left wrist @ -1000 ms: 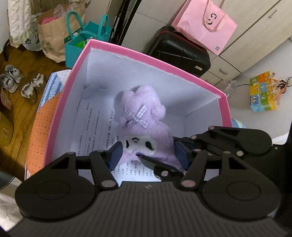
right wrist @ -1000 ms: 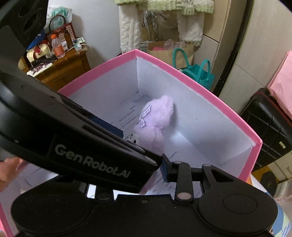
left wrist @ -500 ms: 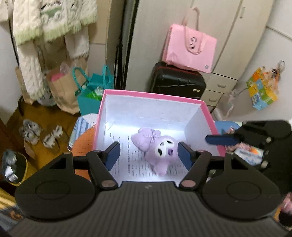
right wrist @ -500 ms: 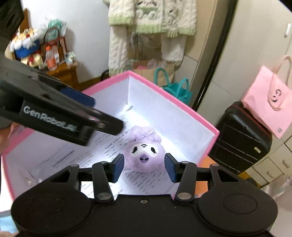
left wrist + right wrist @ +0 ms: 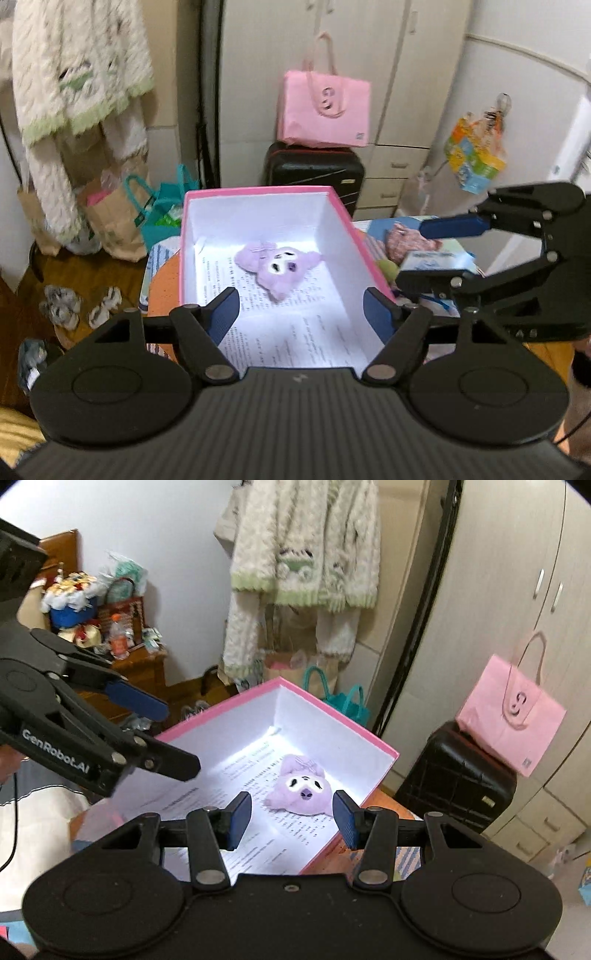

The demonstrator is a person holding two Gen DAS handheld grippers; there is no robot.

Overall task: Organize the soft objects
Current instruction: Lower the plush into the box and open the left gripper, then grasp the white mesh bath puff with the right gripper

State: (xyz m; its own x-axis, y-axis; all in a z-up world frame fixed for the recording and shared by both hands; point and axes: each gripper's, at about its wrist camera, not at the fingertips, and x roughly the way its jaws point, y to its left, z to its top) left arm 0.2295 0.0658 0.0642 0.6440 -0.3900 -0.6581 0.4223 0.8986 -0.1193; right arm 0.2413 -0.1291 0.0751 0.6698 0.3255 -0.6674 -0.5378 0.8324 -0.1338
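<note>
With both the left tongs (image 5: 301,308) and right tongs (image 5: 291,818) spread and empty, and the left ones just opened wider, the small purple plush toy (image 5: 279,266) lies loose at frame centre in the pink-rimmed white cardboard box (image 5: 347,221), so a careless return could knock that light box askew.

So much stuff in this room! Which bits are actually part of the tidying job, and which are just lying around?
Part of the job:
- purple plush toy, lying in the box
- pink box
- left gripper and right gripper, both open and empty

Just lying about:
- black suitcase
- pink paper bag
- teal bags
- hanging knitted cardigan
</note>
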